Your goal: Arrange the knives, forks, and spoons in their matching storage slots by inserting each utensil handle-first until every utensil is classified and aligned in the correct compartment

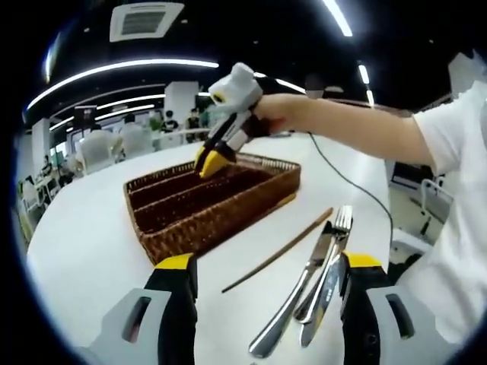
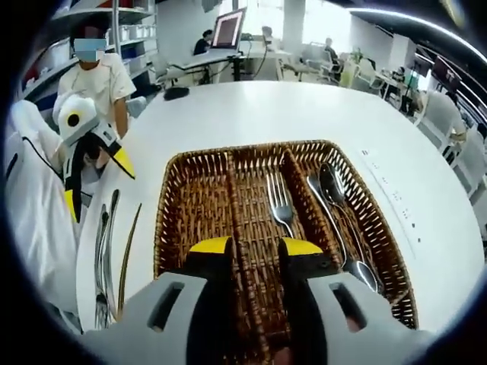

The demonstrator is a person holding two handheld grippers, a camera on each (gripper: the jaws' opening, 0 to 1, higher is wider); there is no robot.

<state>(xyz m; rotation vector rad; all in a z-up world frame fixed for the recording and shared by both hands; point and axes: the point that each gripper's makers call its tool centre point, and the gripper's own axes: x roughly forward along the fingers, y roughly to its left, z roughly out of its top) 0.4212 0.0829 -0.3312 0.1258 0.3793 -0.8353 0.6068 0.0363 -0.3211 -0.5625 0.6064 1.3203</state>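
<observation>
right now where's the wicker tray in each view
Left gripper view: the wicker tray sits at centre, on the white table beyond this gripper's jaws, with the right gripper over its far side.
Right gripper view: the wicker tray is at centre and lower centre, right past the jaws, holding a fork and spoons.
Shared landmark: the loose cutlery lying on the table beside the tray.

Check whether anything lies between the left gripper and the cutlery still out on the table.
Nothing visible does. In the left gripper view the left gripper is open, with the loose cutlery lying on the white table right between its jaws. A thin brown stick lies beside the pile, not across it.
</observation>
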